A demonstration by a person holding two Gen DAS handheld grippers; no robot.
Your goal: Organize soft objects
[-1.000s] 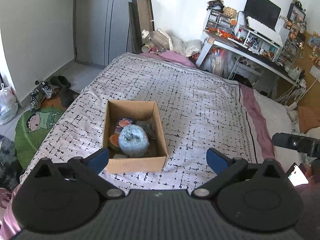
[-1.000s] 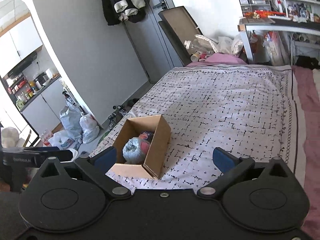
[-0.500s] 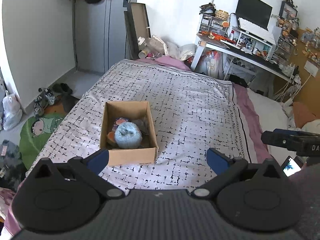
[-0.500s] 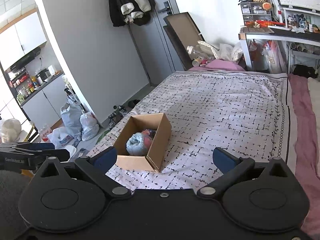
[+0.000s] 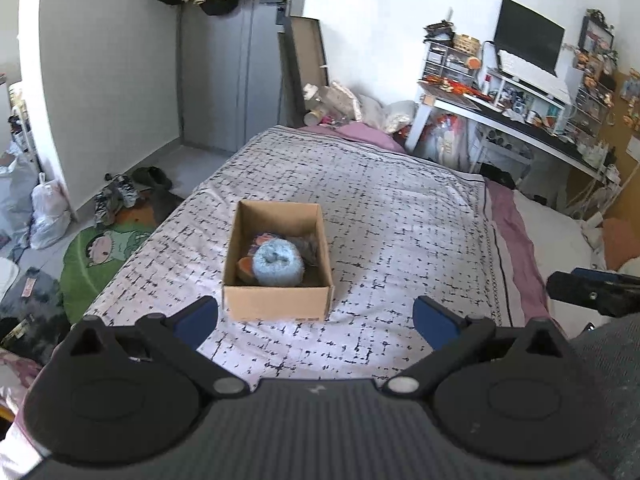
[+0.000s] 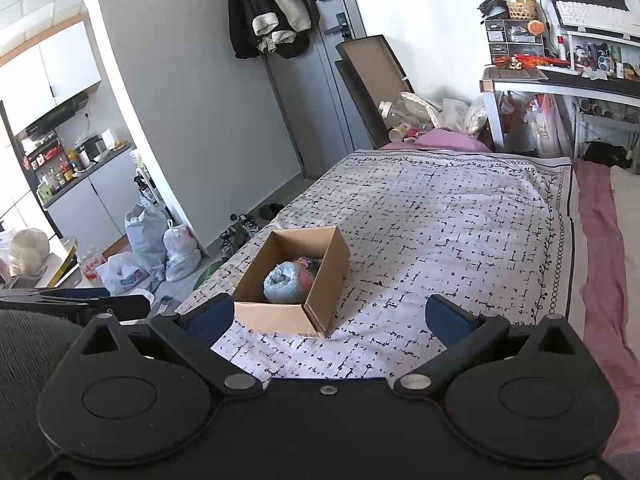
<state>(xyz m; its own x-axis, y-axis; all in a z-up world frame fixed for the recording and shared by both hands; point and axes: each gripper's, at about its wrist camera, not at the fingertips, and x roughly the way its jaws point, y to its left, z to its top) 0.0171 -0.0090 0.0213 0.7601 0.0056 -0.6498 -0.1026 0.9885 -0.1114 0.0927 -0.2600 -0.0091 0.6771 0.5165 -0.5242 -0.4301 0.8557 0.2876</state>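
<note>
Left wrist view: the left gripper (image 5: pixel 316 318) hangs wide open and empty just short of the box (image 5: pixel 277 304), which sits on the bed (image 5: pixel 400 220) ahead of its fingers. Inside lies a blue fluffy ball (image 5: pixel 278 262) against the near wall, with orange and dark soft things tucked beside it. Right wrist view: the right gripper (image 6: pixel 330 314), also wide open and empty, has the box (image 6: pixel 280 316) by its left finger; only this view shows pink beside the ball (image 6: pixel 285 282), and a kitchen (image 6: pixel 72 160) beyond the box.

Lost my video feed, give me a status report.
Left gripper open, empty. Right gripper open, empty. Blue soft roll inside cardboard box on bed. Nothing blocking the box.
</note>
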